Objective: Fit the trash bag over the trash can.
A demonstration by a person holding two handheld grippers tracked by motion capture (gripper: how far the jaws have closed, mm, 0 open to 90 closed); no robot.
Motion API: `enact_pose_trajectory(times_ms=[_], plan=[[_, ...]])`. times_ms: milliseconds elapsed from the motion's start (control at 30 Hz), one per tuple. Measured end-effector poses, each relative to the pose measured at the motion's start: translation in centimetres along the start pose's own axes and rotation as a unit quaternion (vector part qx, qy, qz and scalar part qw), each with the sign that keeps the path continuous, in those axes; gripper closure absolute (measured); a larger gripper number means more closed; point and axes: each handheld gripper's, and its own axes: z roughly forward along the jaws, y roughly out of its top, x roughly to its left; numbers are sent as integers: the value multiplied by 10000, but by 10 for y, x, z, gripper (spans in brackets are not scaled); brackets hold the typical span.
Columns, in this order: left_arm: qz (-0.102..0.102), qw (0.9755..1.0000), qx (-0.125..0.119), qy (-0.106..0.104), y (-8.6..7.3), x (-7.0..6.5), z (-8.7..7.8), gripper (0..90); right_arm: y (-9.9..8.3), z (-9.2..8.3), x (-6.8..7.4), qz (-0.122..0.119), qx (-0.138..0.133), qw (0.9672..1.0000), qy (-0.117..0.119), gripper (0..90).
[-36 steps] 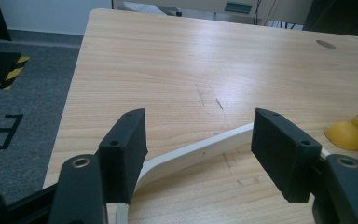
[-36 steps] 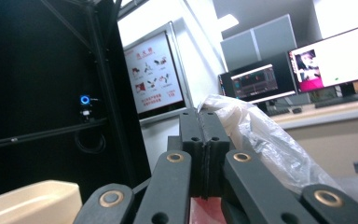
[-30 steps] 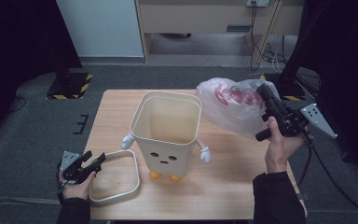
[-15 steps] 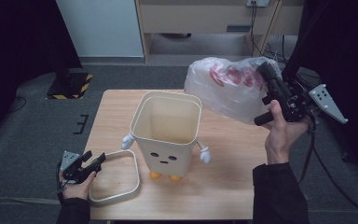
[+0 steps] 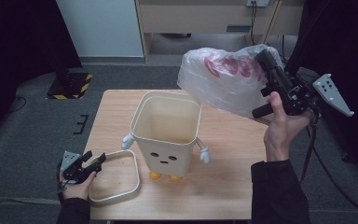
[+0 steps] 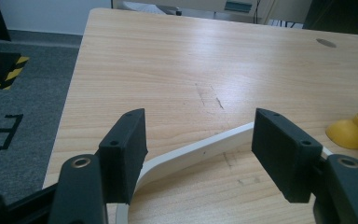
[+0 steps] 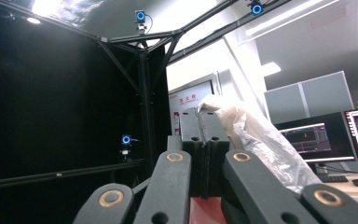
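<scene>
A cream bin [image 5: 167, 133] with a face, small arms and orange feet stands upright in the middle of the wooden table [image 5: 228, 154]. Above and to its right hangs a clear plastic bag [image 5: 223, 79] with red print. My right gripper [image 5: 266, 59] is shut on the bag's edge [image 7: 242, 135], its jaws pressed together and pointing upward. A white ring-shaped bin rim [image 5: 114, 179] lies flat at the table's front left. My left gripper [image 5: 93, 161] rests open at that rim [image 6: 196, 151], one pad on each side of the white band, not touching it.
Grey floor lies to the left of the table, with a yellow-and-black striped base [image 5: 72, 86] farther back. A cabinet [image 5: 205, 18] stands beyond the table. An orange bin foot [image 6: 352, 130] sits close to the right of my left gripper.
My right gripper has lifted the plastic bag higher above the table, beside the bin's right side. The left gripper and the white rim have stayed where they were.
</scene>
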Motion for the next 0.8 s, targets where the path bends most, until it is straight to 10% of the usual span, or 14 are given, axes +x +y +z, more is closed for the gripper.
enact_pose_trajectory(times_ms=[800], plan=[[-35,9998,-201,-7,6,-2,-5,353,-33,21,30,197,730,9957,542,900]])
